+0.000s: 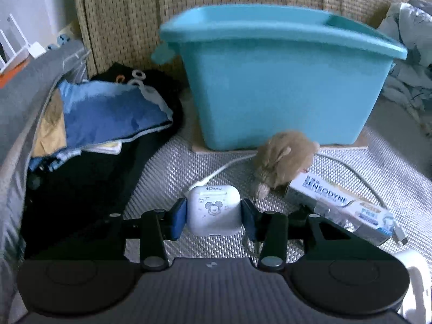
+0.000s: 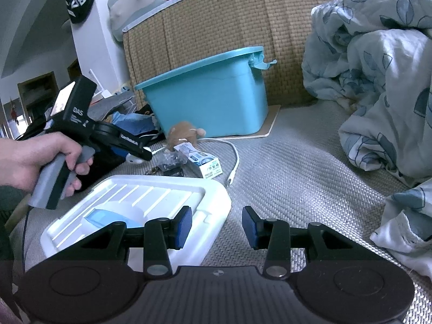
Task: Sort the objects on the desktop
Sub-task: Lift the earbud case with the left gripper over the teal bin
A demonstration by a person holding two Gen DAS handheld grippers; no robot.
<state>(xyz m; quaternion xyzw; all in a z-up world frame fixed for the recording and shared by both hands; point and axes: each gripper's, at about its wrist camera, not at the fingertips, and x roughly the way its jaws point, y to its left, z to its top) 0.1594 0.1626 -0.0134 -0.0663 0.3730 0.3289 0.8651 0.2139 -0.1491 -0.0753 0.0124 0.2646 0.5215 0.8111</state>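
Left gripper (image 1: 213,217) clamped on one white earbud case (image 1: 213,210), low over the grey woven mat (image 2: 297,162). Right gripper (image 2: 216,226) fingers apart, holding nothing. Count: one teal bin (image 1: 283,91) far centre, one plush toy (image 1: 283,162), one toothpaste box (image 1: 337,205), one white cable (image 1: 224,167), one white tray (image 2: 151,197) near left. Rattan headboard (image 2: 216,19) behind, duvet (image 2: 378,67) right.

Woven grey mat (image 2: 297,162) carries toothpaste box (image 1: 337,205), cable (image 2: 235,162)

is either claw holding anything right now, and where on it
The left claw grips the white Mickey earbud case by its two sides, pads pressed against it. The right claw is open and holds nothing.
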